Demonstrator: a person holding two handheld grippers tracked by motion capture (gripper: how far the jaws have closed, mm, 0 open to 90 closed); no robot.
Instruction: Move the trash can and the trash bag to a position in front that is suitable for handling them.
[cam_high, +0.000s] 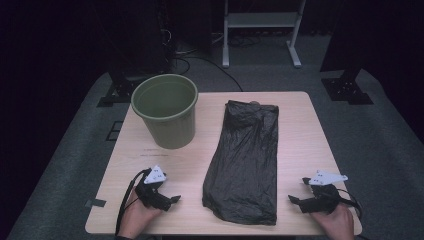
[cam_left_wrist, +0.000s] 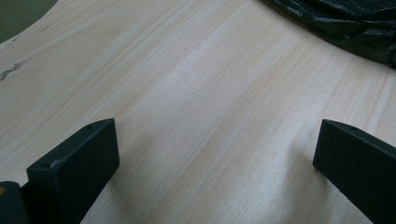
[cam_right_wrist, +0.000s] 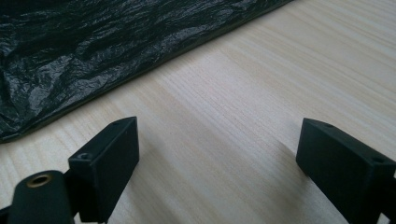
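Black bag (cam_high: 245, 162) lies flat mid-tabletop (cam_high: 300, 145), green bin (cam_high: 165, 110) near far-left corner. L gripper (cam_high: 172, 199) & R gripper (cam_high: 295, 199) rest at near edge, jaws spread, holding nothing.

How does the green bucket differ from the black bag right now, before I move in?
The green bucket stands upright and rigid on the table's far left; the black bag lies flat and crumpled down the middle. The bucket's mouth gapes upward, while the bag looks collapsed. The bag lies between the open left tool and right tool; the bucket sits beyond the left one. Neither is touched.
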